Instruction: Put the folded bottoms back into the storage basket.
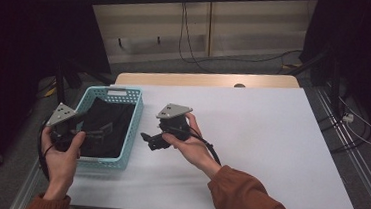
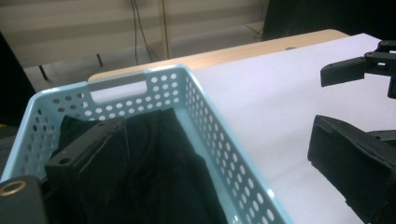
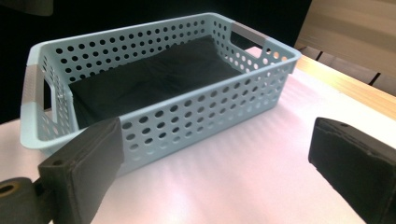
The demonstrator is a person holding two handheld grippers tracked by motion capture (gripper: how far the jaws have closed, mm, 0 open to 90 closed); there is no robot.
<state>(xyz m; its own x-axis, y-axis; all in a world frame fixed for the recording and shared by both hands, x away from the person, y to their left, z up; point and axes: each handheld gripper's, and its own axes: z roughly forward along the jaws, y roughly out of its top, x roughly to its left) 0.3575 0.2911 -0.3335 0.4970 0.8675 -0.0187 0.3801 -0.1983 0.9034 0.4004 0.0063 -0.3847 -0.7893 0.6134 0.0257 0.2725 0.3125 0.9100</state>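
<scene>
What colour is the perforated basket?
Light blue basket, with grey handle strips; clearest in the right gripper view.

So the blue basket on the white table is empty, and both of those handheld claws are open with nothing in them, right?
Not quite. The blue basket is not empty: a folded black cloth lies inside it, as the right gripper view shows. The rest holds: the basket stands on the white table, and the left gripper and right gripper are both open, holding nothing.
</scene>
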